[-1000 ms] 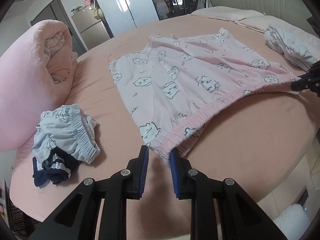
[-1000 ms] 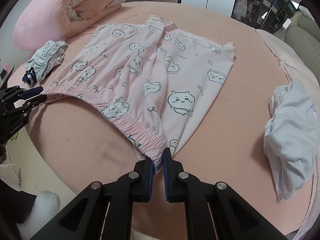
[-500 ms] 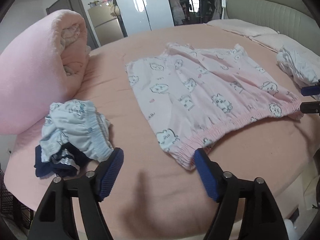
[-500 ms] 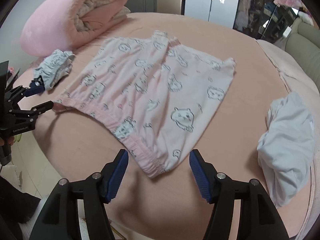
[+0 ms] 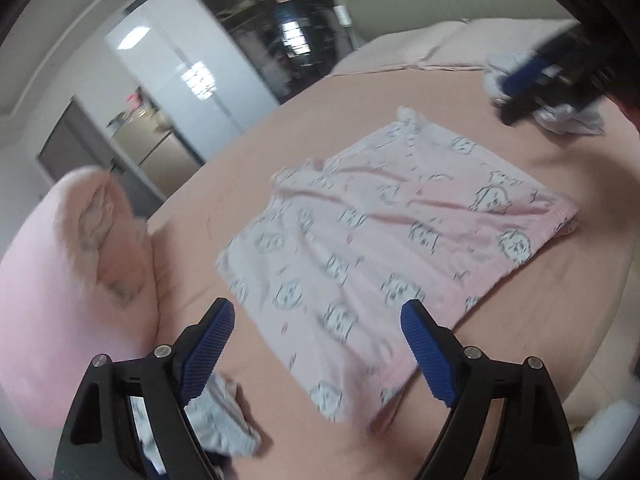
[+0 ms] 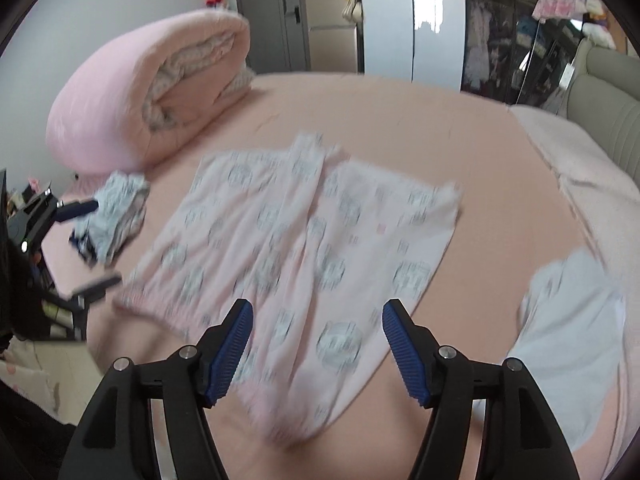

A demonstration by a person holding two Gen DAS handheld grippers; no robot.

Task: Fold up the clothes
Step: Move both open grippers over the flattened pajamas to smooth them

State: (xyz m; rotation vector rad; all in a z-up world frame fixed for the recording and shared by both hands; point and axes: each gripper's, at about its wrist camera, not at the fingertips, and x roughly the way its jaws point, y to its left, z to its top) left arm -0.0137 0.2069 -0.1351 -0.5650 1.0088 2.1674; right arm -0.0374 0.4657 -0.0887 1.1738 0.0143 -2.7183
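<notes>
Pink shorts with a bear print (image 5: 380,248) (image 6: 304,248) lie spread flat on the pink bed (image 5: 560,300) (image 6: 400,120), waistband toward the near edge. My left gripper (image 5: 320,320) hovers above the waistband's left corner, jaws opening, pads off the cloth. My right gripper (image 6: 318,320) hangs over the right corner, jaws also opening and holding nothing. Each gripper shows in the other's view: the right one (image 5: 532,84) blurred at top right, the left one (image 6: 86,246) at the left edge, wide apart.
A rolled pink duvet (image 5: 60,280) (image 6: 140,112) lies at the bed's left. A crumpled light-blue and navy garment (image 5: 224,420) (image 6: 120,208) sits beside it. A white garment (image 5: 568,118) (image 6: 568,320) lies to the right. The bed's edge and floor (image 6: 44,380) are close below.
Both grippers let go of the waistband corners, opened wide and rose. The shorts dropped flat onto the bed. The left gripper rolled.
</notes>
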